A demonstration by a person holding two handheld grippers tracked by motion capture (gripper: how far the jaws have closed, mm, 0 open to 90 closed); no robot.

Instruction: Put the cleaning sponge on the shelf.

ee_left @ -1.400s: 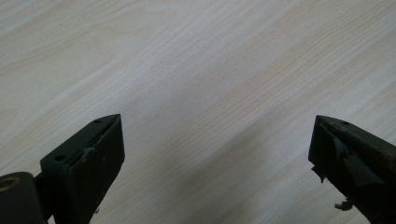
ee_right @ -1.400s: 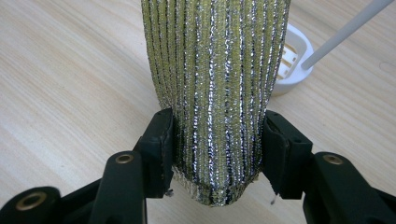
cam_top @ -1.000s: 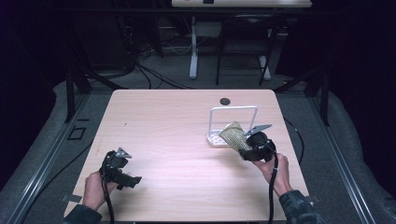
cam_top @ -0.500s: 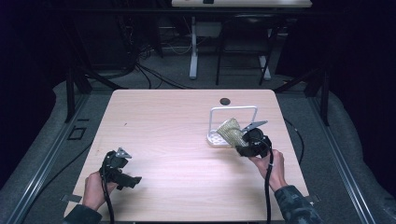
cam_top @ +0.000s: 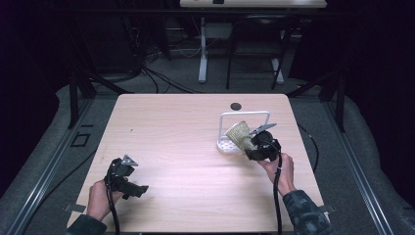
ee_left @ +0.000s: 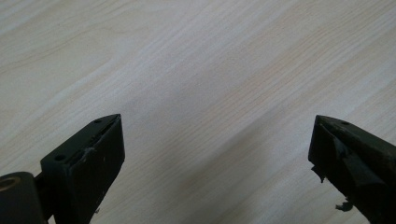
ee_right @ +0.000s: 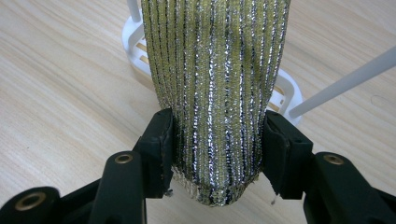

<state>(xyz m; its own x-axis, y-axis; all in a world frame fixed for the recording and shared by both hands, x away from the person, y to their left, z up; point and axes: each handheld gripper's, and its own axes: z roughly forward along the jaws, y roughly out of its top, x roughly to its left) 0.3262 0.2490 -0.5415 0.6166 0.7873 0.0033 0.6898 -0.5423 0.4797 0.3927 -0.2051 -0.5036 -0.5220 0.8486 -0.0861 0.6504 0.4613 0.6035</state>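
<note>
A yellow-and-silver striped scouring sponge [ee_right: 217, 84] is squeezed between the jaws of my right gripper [ee_right: 217, 144], which is shut on it. In the high view that sponge [cam_top: 240, 134] hangs tilted over the slotted base of a white wire rack [cam_top: 225, 145] at the table's right. A hand holds the right gripper [cam_top: 252, 146] just right of the rack. My left gripper [ee_left: 215, 158] stands open over bare wood with nothing between its jaws. It sits near the front left of the table [cam_top: 128, 183].
The rack's white wire hoop [cam_top: 244, 114] rises behind the sponge, and one of its rods [ee_right: 345, 81] slants past the right jaw. A small dark round hole [cam_top: 236, 105] lies near the table's far edge. The light wooden table [cam_top: 171, 132] stretches between the two grippers.
My right gripper has carried the sponge a little to the left and forward, closer over the rack's base. The left gripper has stayed put.
</note>
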